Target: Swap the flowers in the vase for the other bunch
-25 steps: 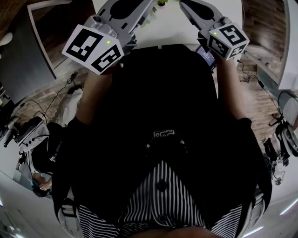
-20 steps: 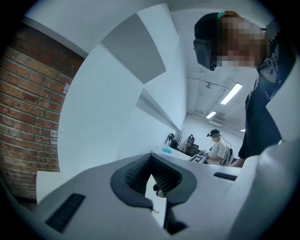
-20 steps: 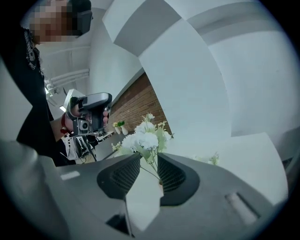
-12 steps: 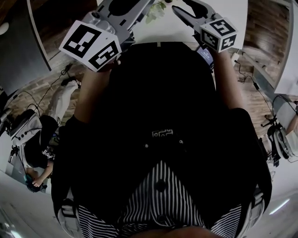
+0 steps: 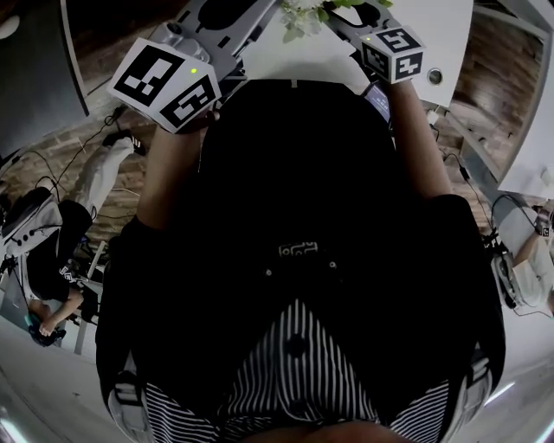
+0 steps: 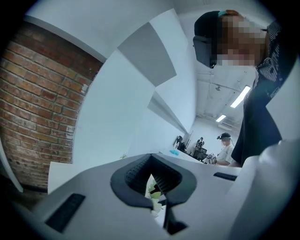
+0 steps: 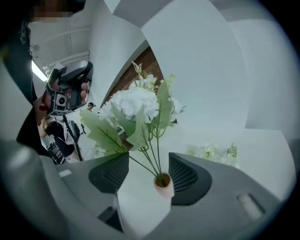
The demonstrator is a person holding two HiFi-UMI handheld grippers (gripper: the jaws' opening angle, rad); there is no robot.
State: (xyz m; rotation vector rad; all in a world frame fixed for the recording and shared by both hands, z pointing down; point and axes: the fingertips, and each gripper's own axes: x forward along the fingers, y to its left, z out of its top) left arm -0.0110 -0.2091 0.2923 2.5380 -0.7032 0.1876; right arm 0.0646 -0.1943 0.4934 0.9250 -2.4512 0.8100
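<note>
A bunch of white flowers with green leaves stands in a small pinkish vase on the white table. My right gripper has the vase between its jaws, which are opening; the pads stand clear of it, the right one very close. A second white bunch lies on the table behind. In the head view the flowers show at the top edge, between both grippers. My left gripper has its pad tips together; flowers show only through the gap behind them.
A brick wall and white panels rise beyond the table. Another person sits at a far desk with equipment. The wooden floor on both sides of me carries cables and gear.
In the head view my right gripper has moved up the picture, toward the table, and the flowers have come into view beside it. The left gripper's cube has barely shifted.
</note>
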